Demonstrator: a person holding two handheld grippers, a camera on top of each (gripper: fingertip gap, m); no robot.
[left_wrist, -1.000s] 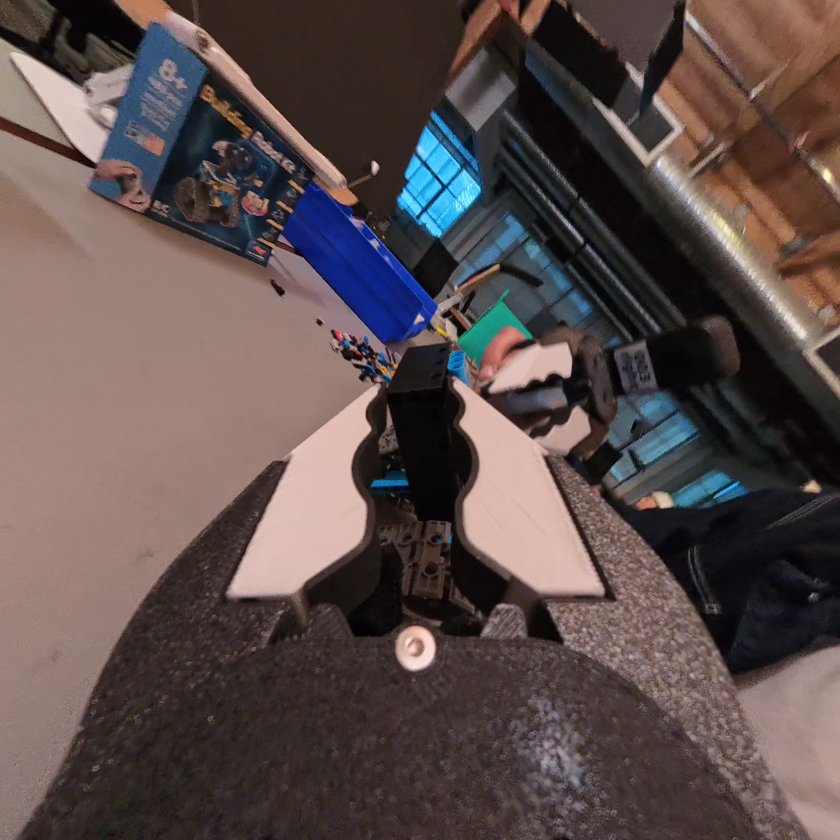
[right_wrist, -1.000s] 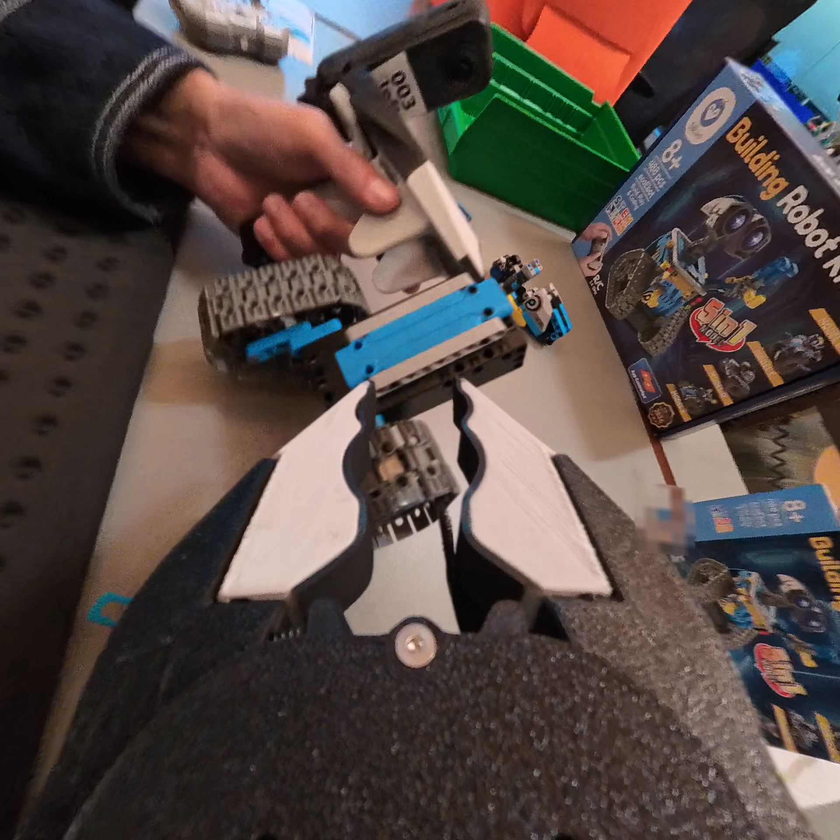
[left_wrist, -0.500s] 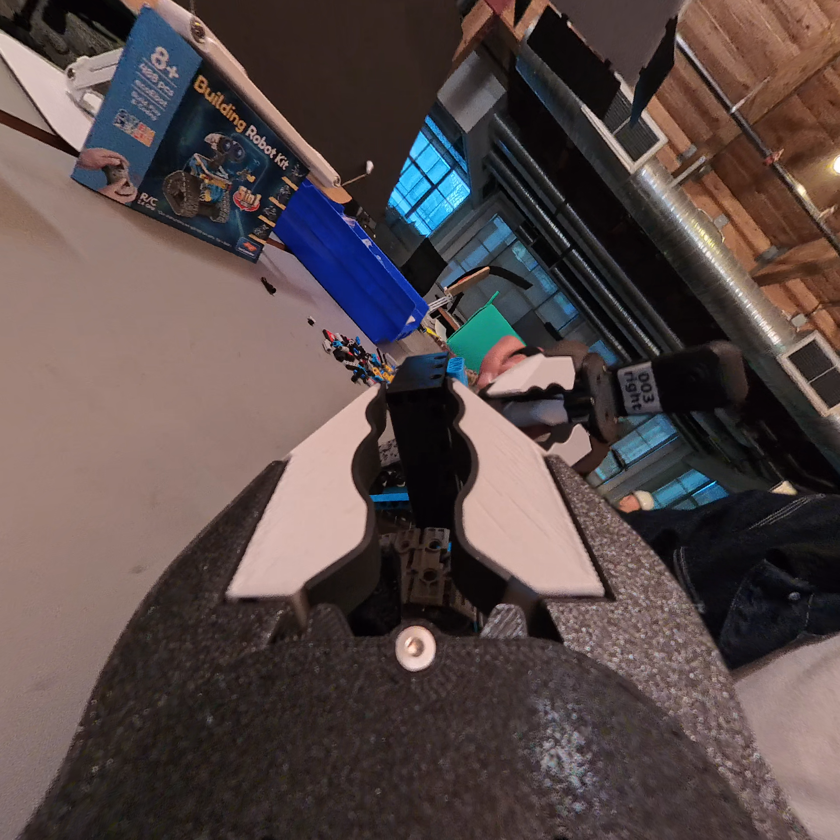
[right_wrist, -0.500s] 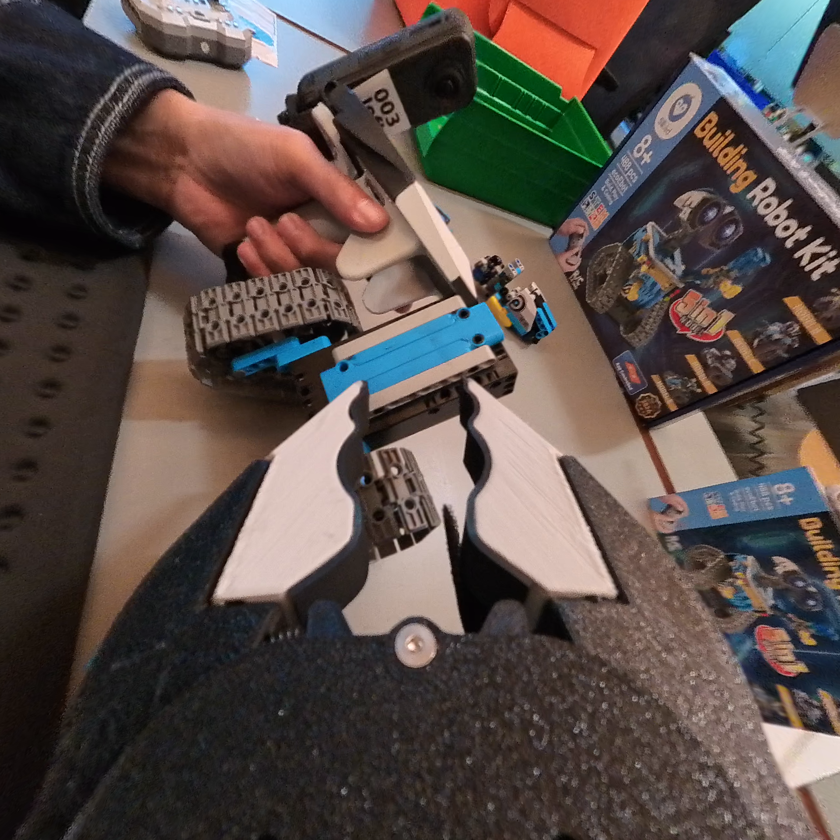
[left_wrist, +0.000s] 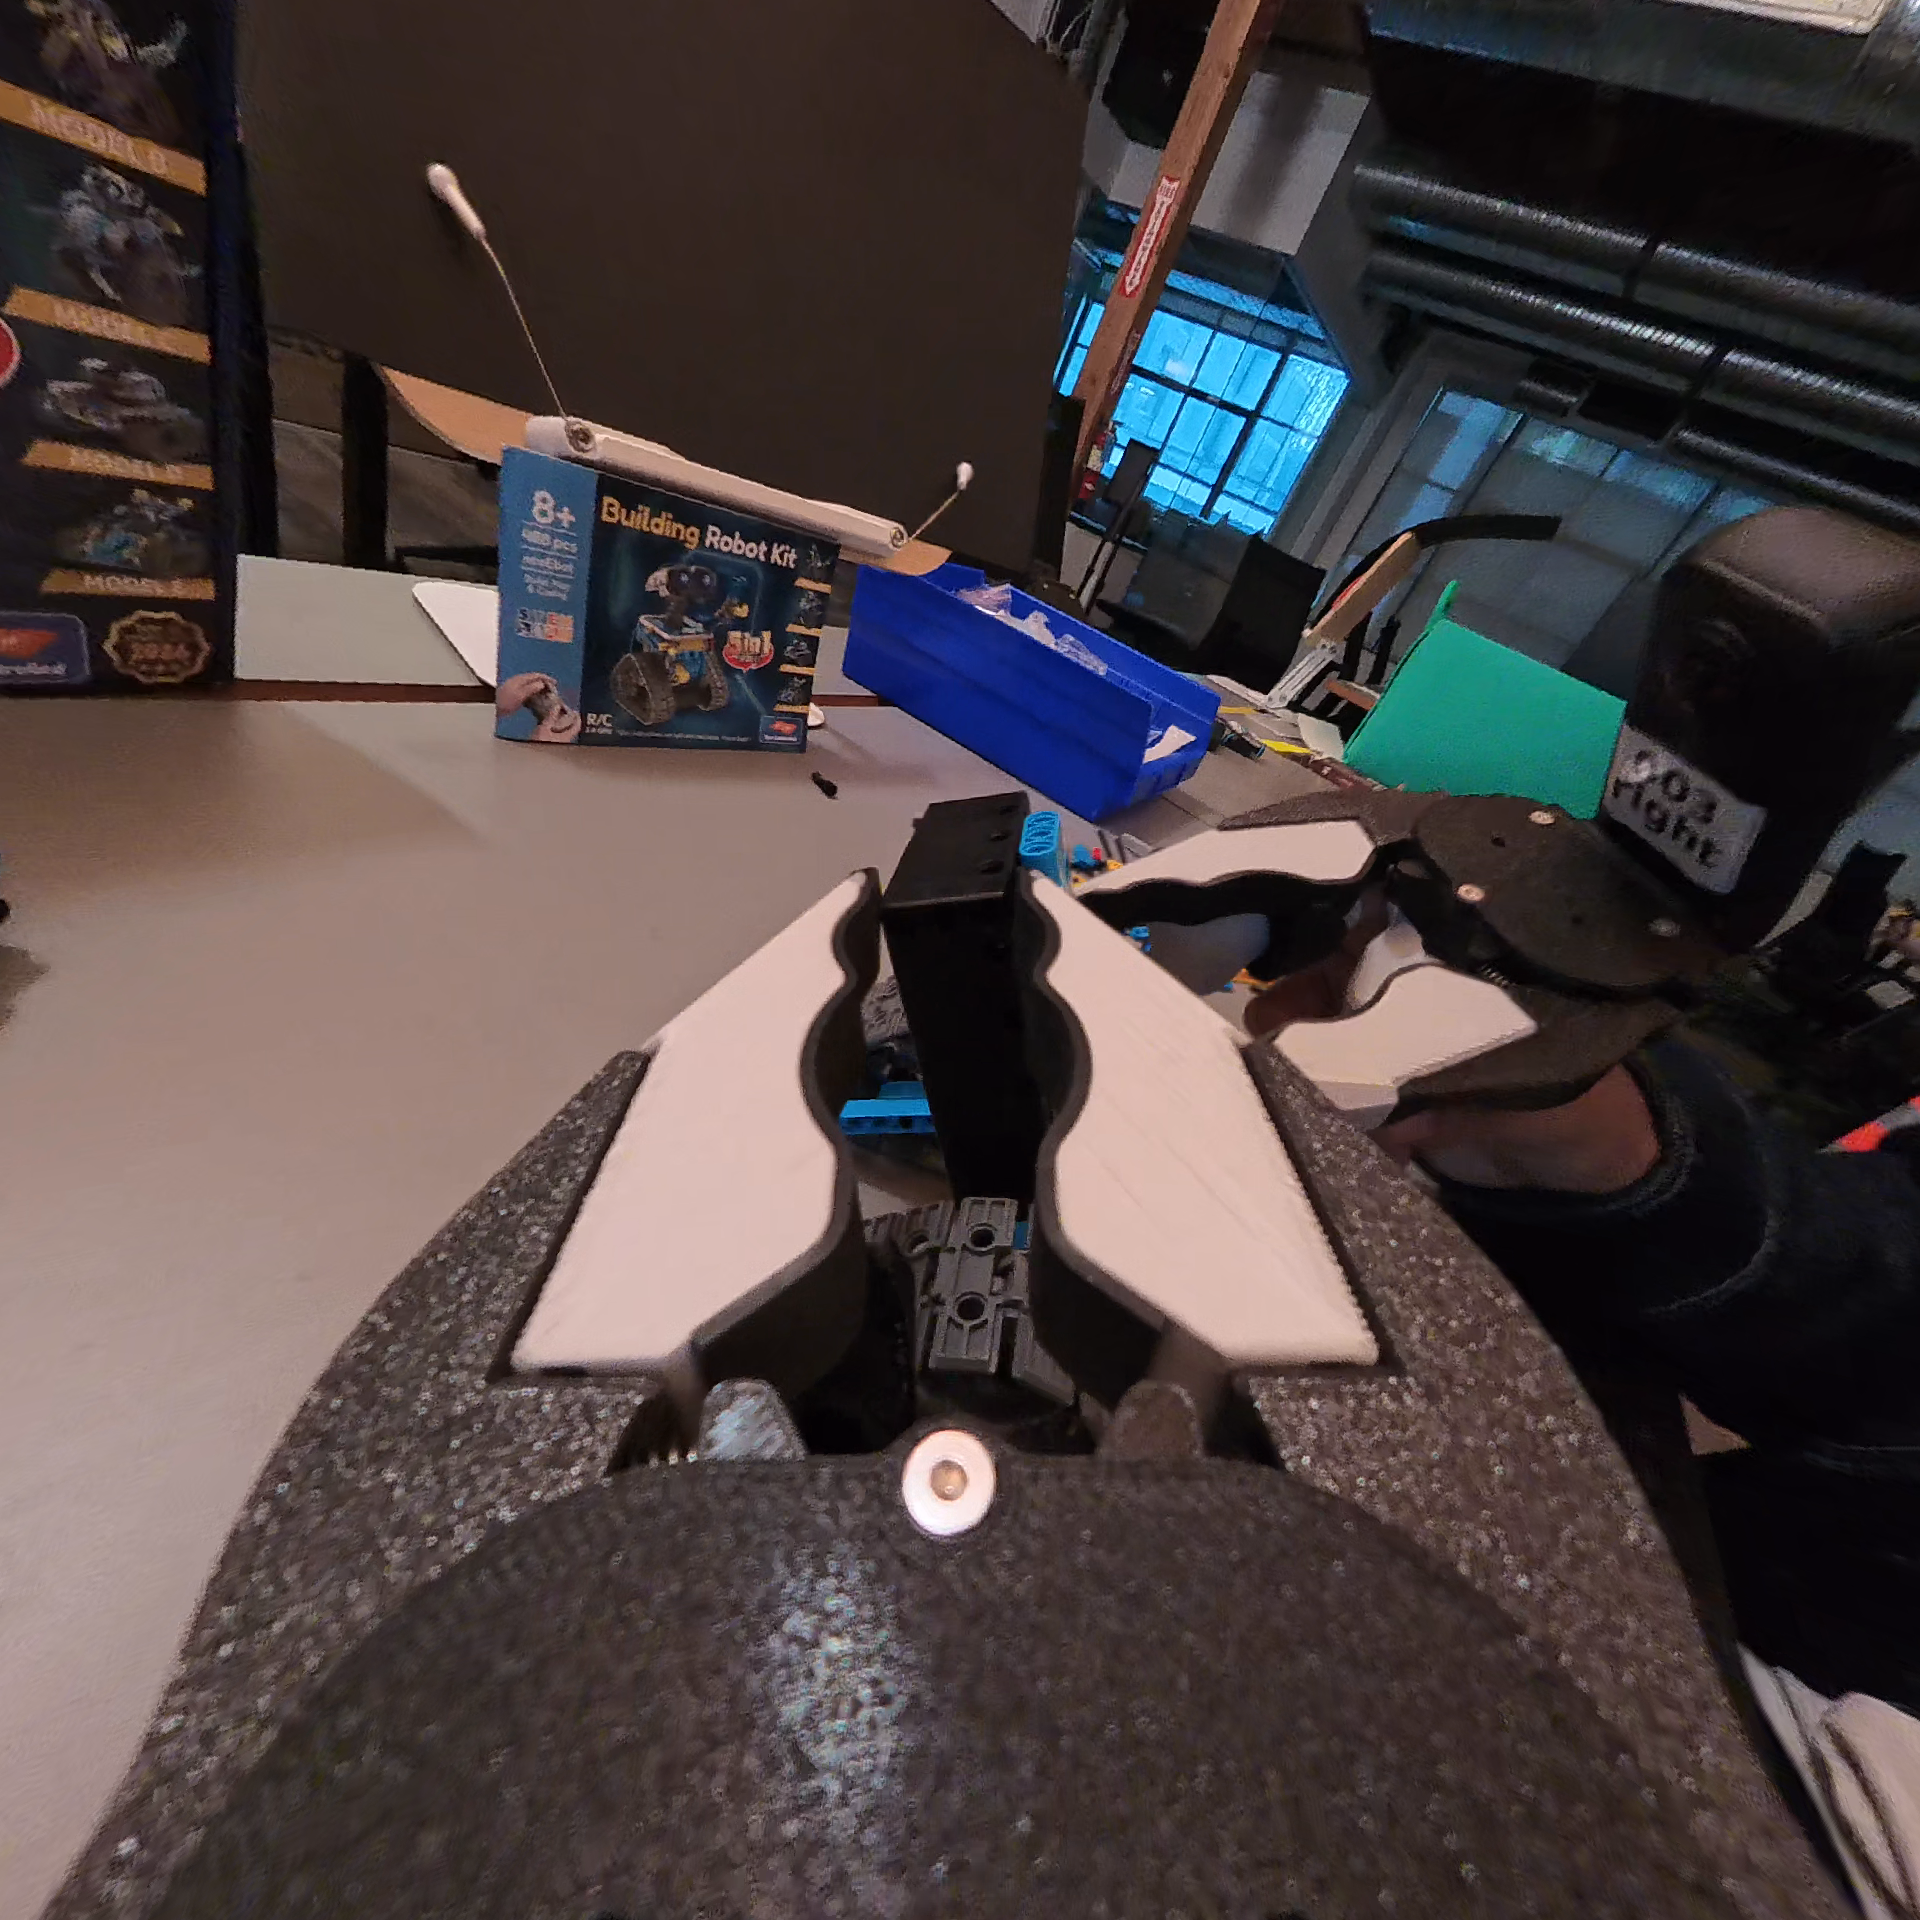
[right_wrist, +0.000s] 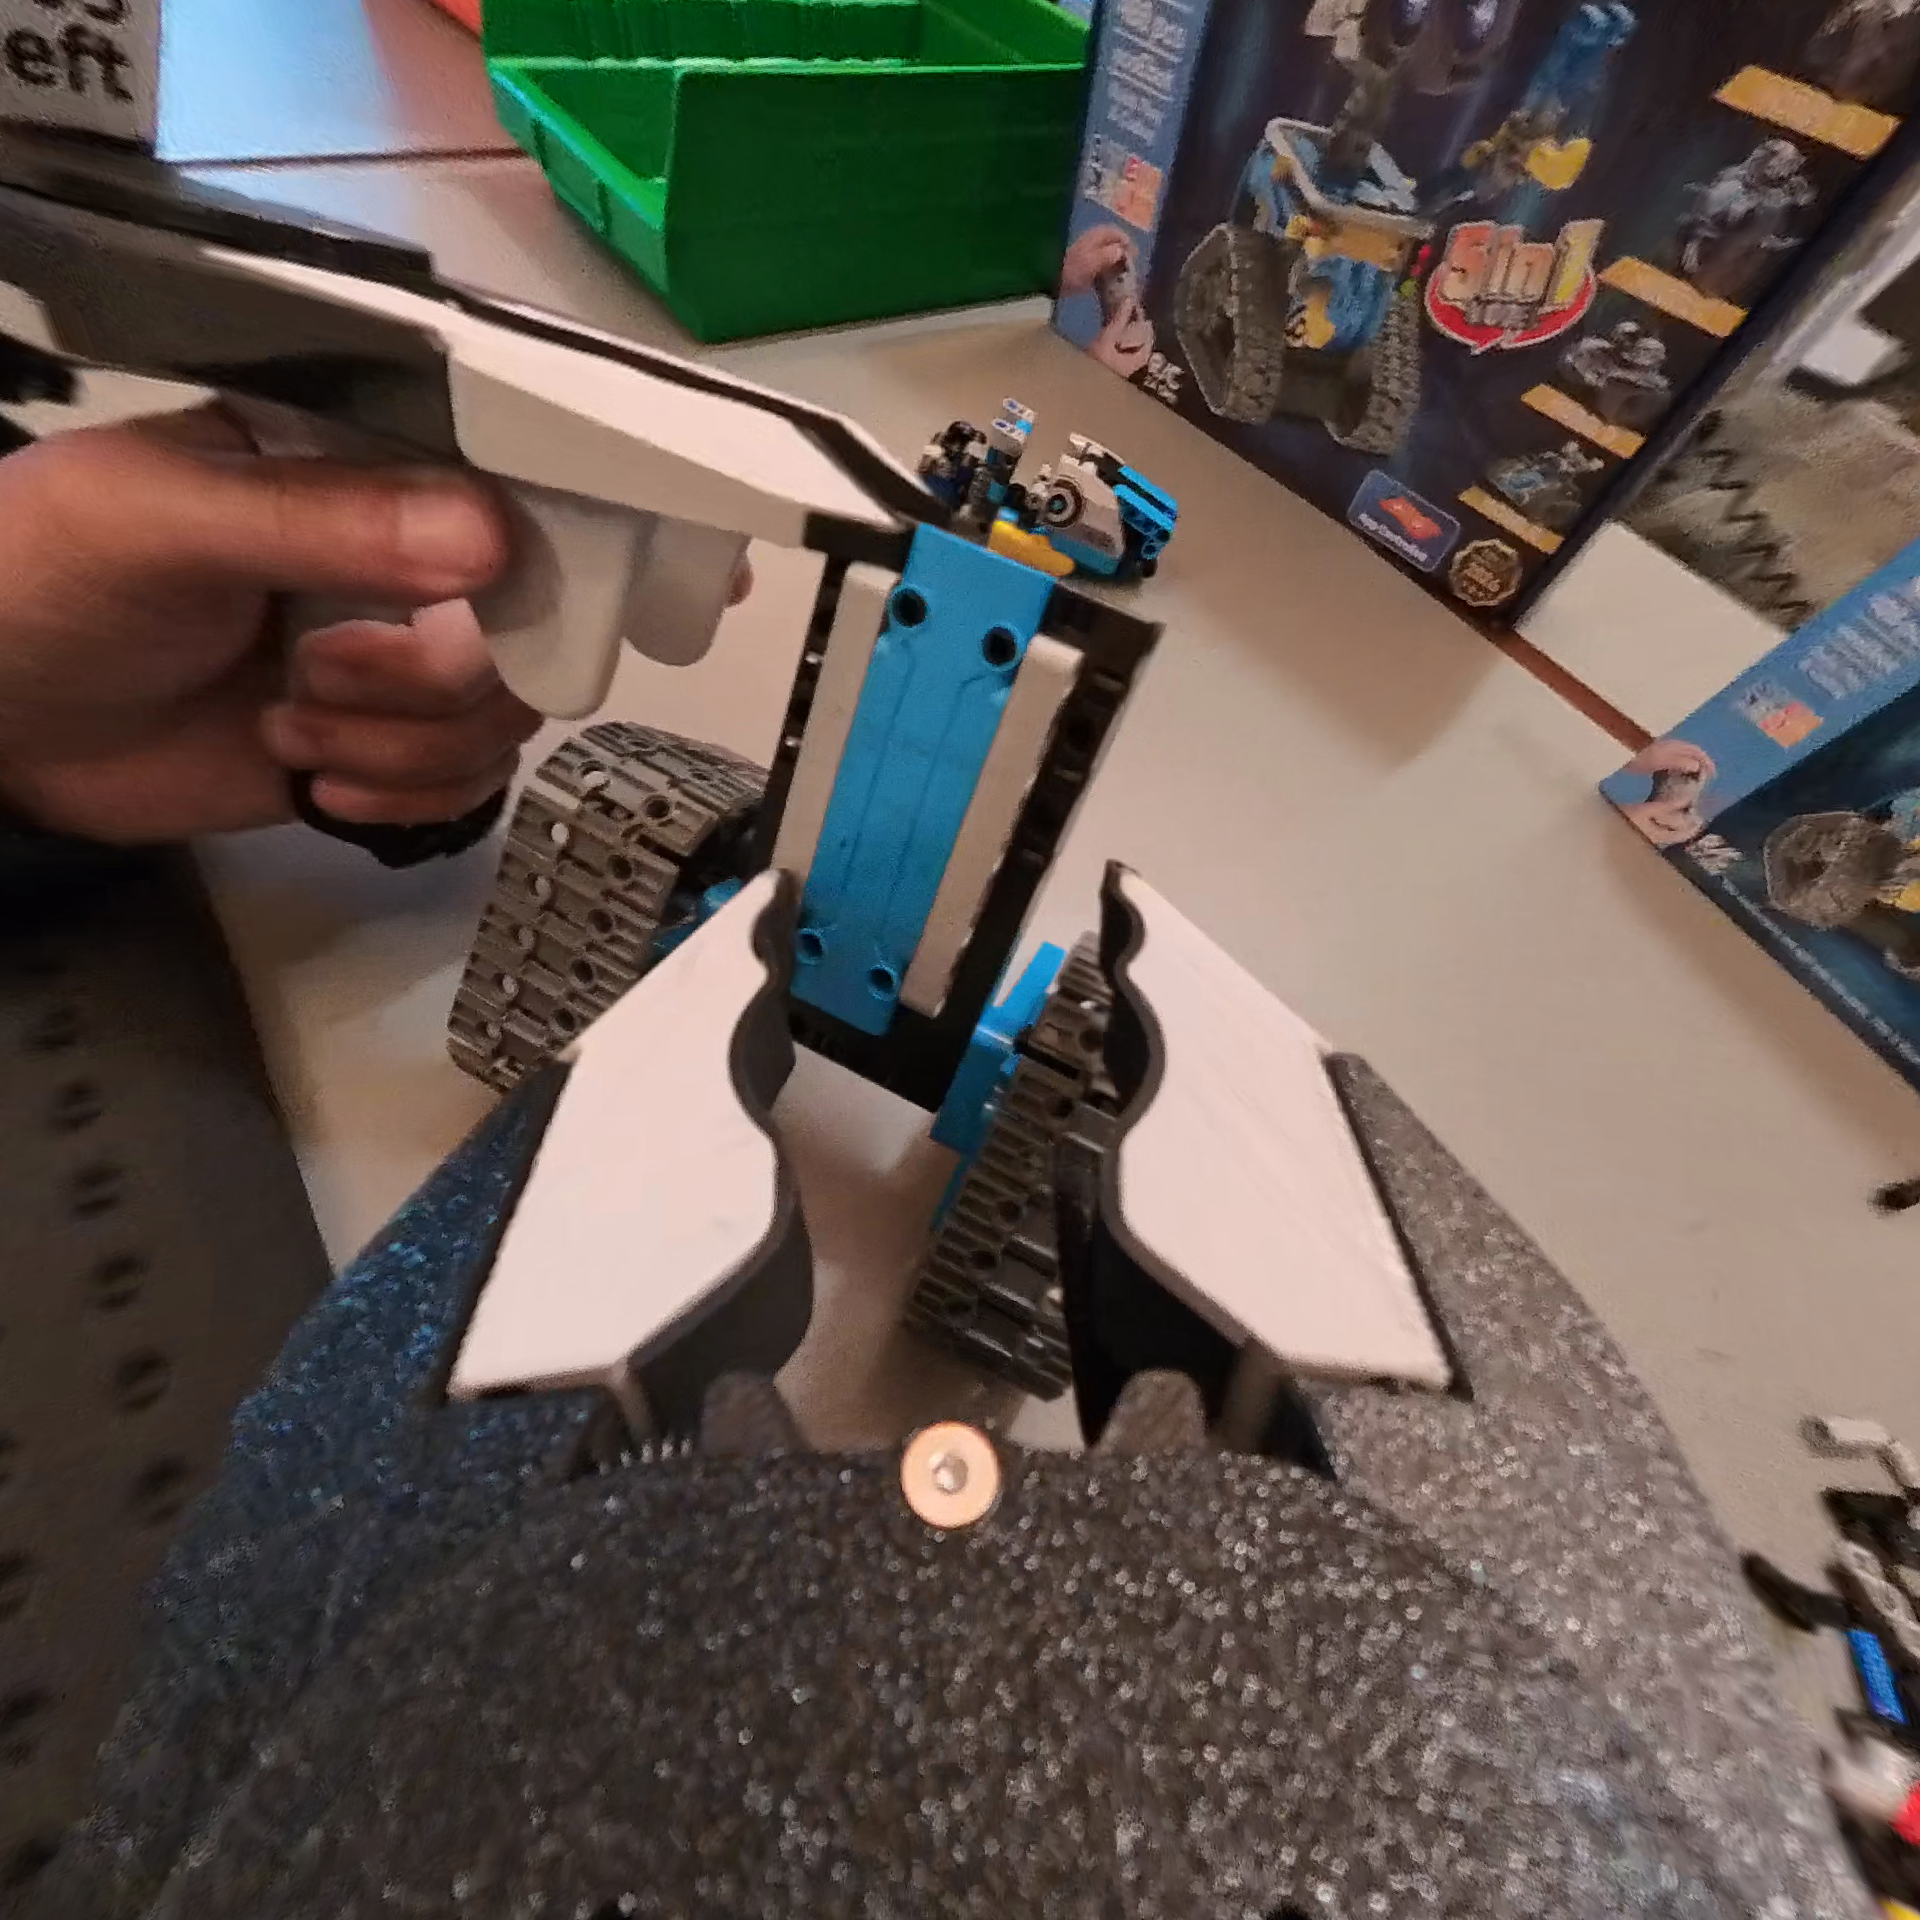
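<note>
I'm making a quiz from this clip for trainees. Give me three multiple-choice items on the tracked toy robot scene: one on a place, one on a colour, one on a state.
1. Where does the green bin sit?
A. beyond the tracked model
B. under the model
C. on the box

2. What colour is the long panel on the tracked model's upright body?
A. red
B. blue
C. yellow

3. How is the left claw?
A. open over bare table
B. shut on the model's black block
C. shut on a blue bin

Answers:
1 A: the right wrist view shows the bin farther back on the table.
2 B: the panel is bright blue.
3 B: its fingers clamp the black block; the right claw is open at the model's base.
</note>
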